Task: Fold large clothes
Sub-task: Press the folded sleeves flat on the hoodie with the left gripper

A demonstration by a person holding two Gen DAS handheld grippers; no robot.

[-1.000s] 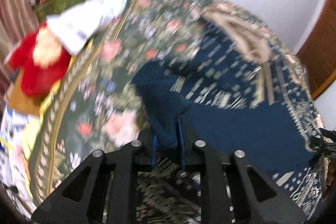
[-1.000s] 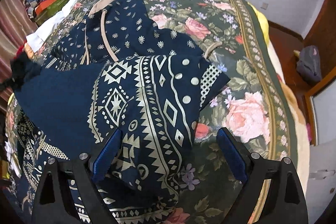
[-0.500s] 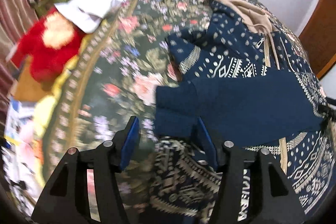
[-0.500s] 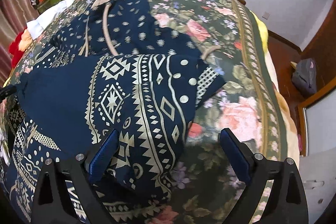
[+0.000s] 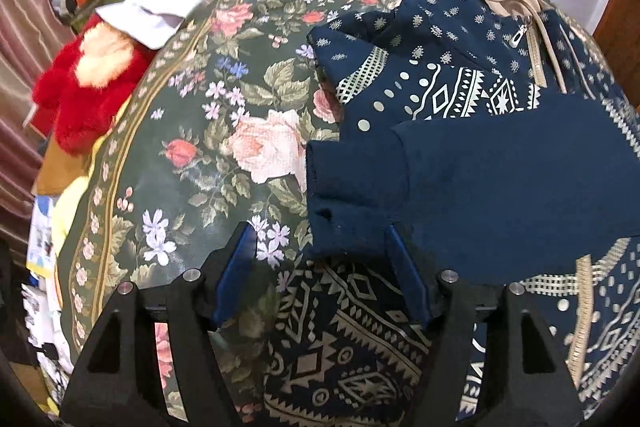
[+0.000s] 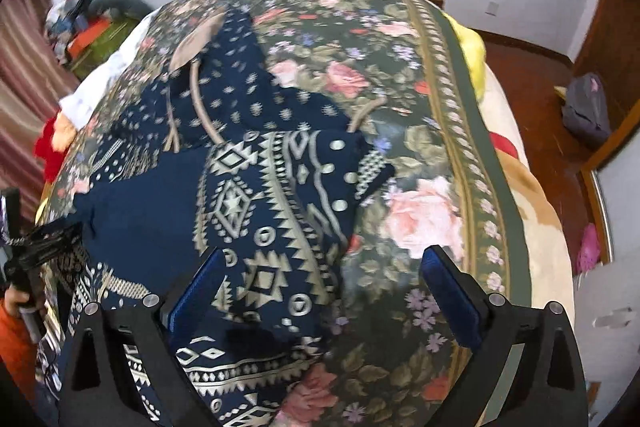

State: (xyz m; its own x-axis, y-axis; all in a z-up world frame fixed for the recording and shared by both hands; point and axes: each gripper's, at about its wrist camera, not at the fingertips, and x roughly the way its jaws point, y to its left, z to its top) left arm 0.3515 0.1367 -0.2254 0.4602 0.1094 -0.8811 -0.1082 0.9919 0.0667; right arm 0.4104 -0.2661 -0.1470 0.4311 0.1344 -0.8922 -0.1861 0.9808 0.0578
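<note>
We are letting the sleeve cuff (image 5: 348,215) go: the left tongs (image 5: 320,281) are opening with the cuff lying loose between them, laid across the hoodie (image 5: 460,75) to narrow it. The right tongs (image 6: 324,297) are opening wide and empty above the hoodie's patterned edge on the bed (image 6: 420,211), just ahead.

Even, soft indoor light; fisheye-bent edges; right view slightly motion-blurred.

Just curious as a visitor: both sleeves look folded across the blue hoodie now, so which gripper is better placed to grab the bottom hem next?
Probably the left gripper. Its opening jaws hang right over the patterned hem, beside the released sleeve cuff. The right gripper straddles the hoodie's side edge.
</note>
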